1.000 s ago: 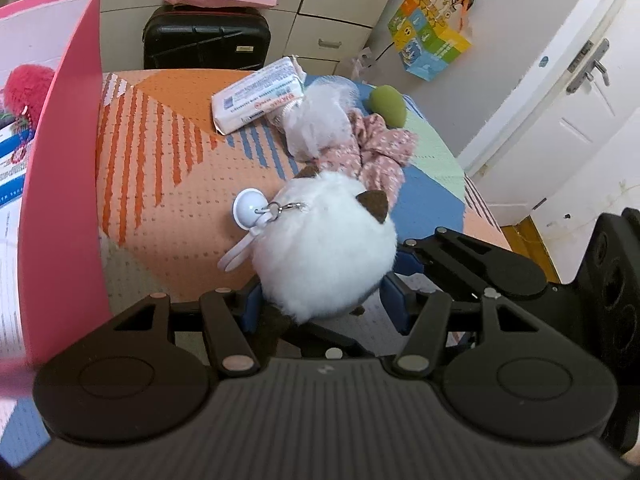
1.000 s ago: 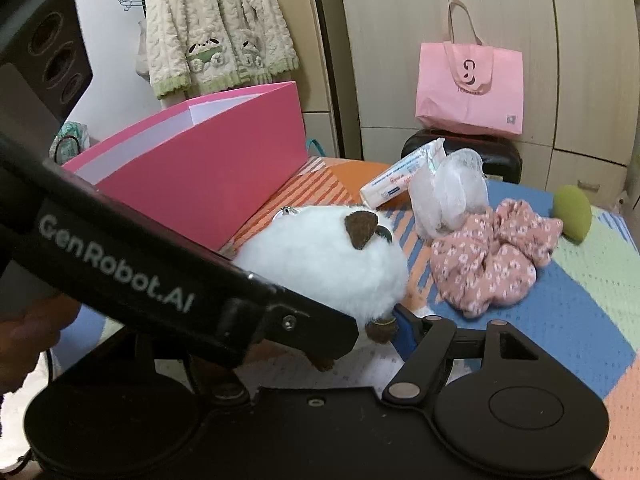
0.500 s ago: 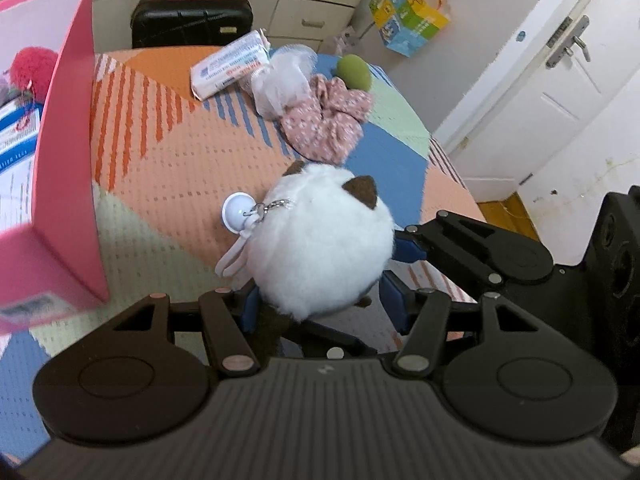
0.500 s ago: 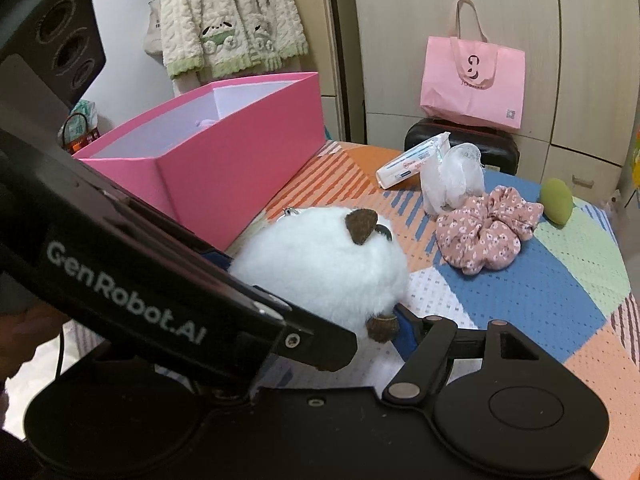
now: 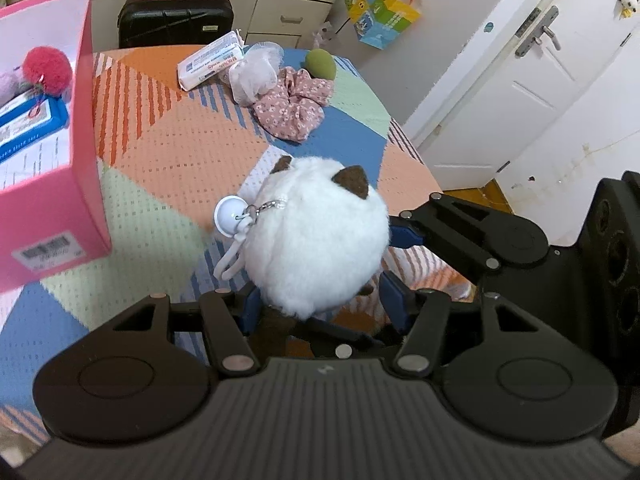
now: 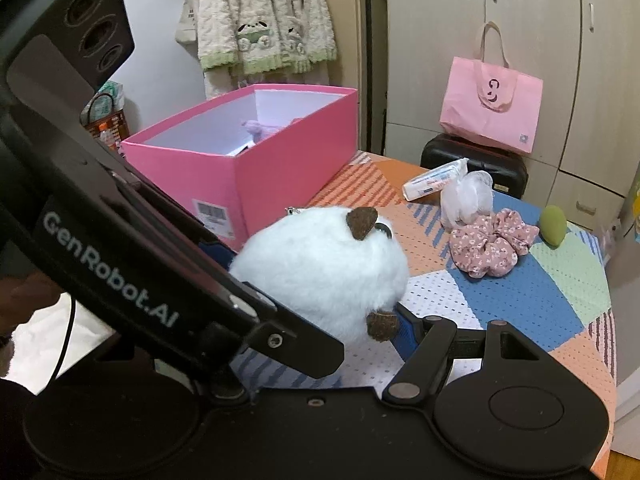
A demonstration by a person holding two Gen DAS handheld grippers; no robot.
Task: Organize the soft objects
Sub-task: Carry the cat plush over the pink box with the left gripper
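Observation:
A white round plush toy [image 5: 316, 236] with brown ears and a white keyring clip is held above the table between both grippers. My left gripper [image 5: 320, 304] is shut on its lower part. My right gripper [image 6: 320, 316] grips it from the side; it also shows in the left wrist view [image 5: 404, 236]. The plush also shows in the right wrist view [image 6: 324, 272]. A pink open box [image 6: 260, 160] stands at the left, with a red pompom [image 5: 46, 70] and a blue card inside. A floral pink scrunchie [image 5: 294, 106], a white mesh pouf [image 5: 256, 76] and a green sponge [image 5: 320, 63] lie further back.
A tissue pack [image 5: 210, 66] lies at the far side of the patterned tablecloth [image 5: 160, 152]. A black suitcase [image 5: 176, 20] with a pink bag stands behind the table. The table's right edge [image 5: 412, 152] drops toward a white door.
Both grippers have pulled back and up with the plush. The box and the far objects now look smaller and further away.

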